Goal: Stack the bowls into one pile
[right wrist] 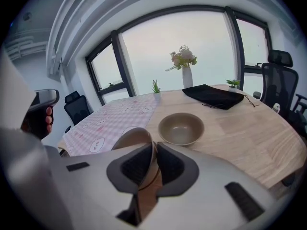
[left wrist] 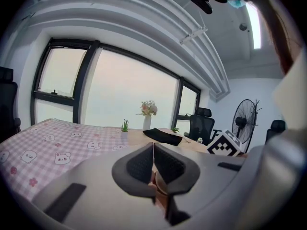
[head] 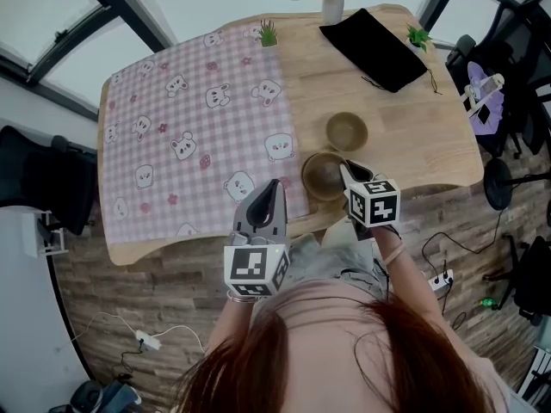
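Note:
Two tan bowls are on the wooden table [head: 413,136]. The far bowl [head: 346,131] [right wrist: 181,128] stands upright and free on the bare wood. The near bowl [head: 323,175] [right wrist: 128,139] sits by the table's front edge, next to the checked cloth, and looks tilted. My right gripper [head: 347,172] [right wrist: 154,151] is shut on the near bowl's rim, with the wall pinched between its pads. My left gripper [head: 274,189] [left wrist: 153,148] hangs over the cloth's front corner, left of that bowl. Its jaws are shut and grip nothing.
A pink checked cloth with bears [head: 194,136] covers the table's left half. At the back stand a vase of flowers [head: 332,3], two small plants [head: 268,34] [head: 419,37] and a black pouch [head: 374,48]. Office chairs [head: 508,50] and a fan [left wrist: 243,123] stand on the right.

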A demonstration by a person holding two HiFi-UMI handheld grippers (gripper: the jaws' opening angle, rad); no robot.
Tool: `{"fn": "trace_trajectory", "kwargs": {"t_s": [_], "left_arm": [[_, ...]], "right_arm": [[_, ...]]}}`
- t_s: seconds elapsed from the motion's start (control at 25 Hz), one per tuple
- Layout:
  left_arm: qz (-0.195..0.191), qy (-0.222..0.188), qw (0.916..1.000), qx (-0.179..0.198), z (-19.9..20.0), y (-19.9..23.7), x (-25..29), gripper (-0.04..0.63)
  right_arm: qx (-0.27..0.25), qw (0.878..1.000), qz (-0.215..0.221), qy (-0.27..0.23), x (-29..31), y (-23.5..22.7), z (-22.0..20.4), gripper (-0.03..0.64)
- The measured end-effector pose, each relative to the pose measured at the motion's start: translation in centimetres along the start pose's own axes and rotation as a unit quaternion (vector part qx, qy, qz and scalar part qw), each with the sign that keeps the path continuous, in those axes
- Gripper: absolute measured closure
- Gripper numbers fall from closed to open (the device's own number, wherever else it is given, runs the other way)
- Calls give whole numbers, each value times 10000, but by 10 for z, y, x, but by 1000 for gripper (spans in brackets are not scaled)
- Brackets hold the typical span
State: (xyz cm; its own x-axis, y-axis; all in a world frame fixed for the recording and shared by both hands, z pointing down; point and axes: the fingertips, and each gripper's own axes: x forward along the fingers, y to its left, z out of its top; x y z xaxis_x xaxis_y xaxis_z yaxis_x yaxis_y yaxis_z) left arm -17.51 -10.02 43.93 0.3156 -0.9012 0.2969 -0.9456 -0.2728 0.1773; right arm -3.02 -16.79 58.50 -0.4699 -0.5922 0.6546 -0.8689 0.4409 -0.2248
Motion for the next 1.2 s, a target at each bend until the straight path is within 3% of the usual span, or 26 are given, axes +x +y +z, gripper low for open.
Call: {"fn": "trace_trajectory", "kwargs": {"t_s": [0.84,1.2], "left_arm": [[21,-64,9999,109,4,5,-14,584],[-116,-73,9997,194,1,3,-23,583]], "right_arm": [[-114,9997,-114,181,7,3,-13,583],[-1,9995,-328,-2,-5,-2,-13,577]]}}
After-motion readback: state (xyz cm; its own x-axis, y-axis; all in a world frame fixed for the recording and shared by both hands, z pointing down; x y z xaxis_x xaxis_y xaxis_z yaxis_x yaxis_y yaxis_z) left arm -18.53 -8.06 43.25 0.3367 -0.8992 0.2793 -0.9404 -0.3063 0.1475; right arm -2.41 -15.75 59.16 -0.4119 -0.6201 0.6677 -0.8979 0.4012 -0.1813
